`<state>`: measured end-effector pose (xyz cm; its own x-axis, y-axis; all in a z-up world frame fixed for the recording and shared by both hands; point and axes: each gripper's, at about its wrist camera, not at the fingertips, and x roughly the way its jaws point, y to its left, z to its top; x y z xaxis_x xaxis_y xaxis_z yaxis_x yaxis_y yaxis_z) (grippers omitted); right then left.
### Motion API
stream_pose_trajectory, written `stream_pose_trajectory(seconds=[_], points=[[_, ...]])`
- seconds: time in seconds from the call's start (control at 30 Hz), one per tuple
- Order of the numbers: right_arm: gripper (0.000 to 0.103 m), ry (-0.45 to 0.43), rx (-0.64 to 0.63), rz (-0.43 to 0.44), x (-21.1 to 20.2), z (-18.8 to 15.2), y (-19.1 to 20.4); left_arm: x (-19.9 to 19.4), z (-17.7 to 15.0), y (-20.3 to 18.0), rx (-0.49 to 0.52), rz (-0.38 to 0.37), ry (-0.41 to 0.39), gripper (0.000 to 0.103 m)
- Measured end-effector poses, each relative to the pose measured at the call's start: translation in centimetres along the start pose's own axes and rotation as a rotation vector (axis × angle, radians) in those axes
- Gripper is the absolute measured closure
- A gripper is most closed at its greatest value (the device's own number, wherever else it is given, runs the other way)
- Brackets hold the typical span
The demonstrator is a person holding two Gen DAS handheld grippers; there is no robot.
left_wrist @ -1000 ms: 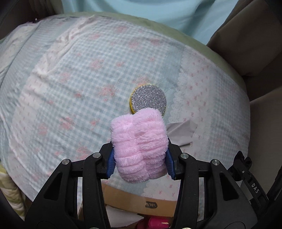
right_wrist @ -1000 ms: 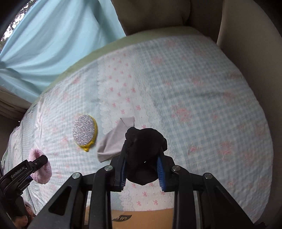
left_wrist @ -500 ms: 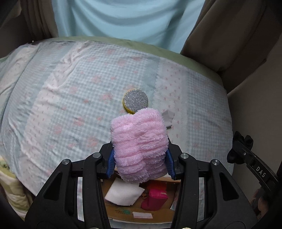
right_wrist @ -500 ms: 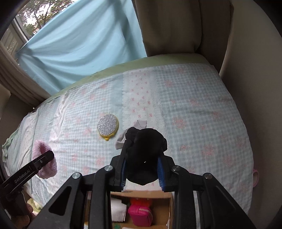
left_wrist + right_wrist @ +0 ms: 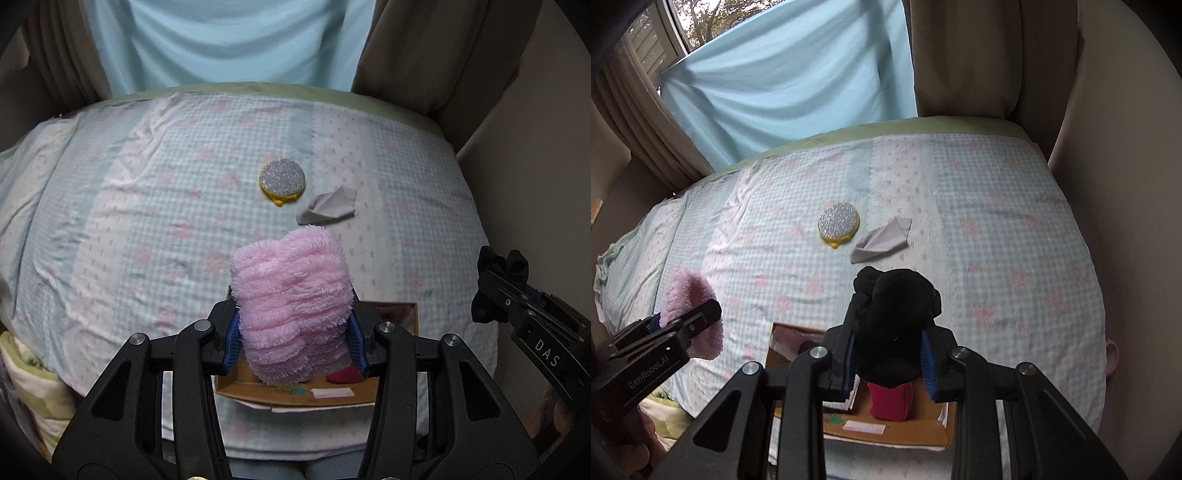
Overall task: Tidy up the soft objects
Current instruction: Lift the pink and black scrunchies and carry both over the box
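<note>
My left gripper is shut on a fluffy pink sock, held above a cardboard box at the bed's near edge. My right gripper is shut on a bundle of black fabric, also over the box. The pink sock and left gripper show at the left of the right wrist view; the black bundle shows at the right of the left wrist view. A round silver-and-yellow sponge and a grey cloth lie on the bed.
The bed has a blue-and-pink checked sheet. Inside the box stand a magenta pouch and some white items. A blue curtain and beige drapes hang behind the bed. A beige wall borders the right side.
Both grippers have risen and pulled back from the bed toward its near edge, each still holding its item. The box has come into view beneath them; the sponge and grey cloth look farther away.
</note>
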<state>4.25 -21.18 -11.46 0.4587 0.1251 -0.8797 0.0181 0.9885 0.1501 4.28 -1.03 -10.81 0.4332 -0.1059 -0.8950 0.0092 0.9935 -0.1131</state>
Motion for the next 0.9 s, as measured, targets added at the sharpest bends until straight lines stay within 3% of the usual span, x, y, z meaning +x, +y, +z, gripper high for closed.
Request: stream_pose_trajectory(seconds=[0.43, 0.9], points=[[0.077, 0.132, -0.003, 0.027, 2.1, -6.7, 3.6, 2.3, -6.1, 1.9, 0.126, -0.043, 0.089, 0.061], [0.077, 0.348, 0.073, 0.067, 11.6, -11.2, 2.7, 13.2, -10.2, 1.4, 0.193, -0.069, 0.309, 0.061]])
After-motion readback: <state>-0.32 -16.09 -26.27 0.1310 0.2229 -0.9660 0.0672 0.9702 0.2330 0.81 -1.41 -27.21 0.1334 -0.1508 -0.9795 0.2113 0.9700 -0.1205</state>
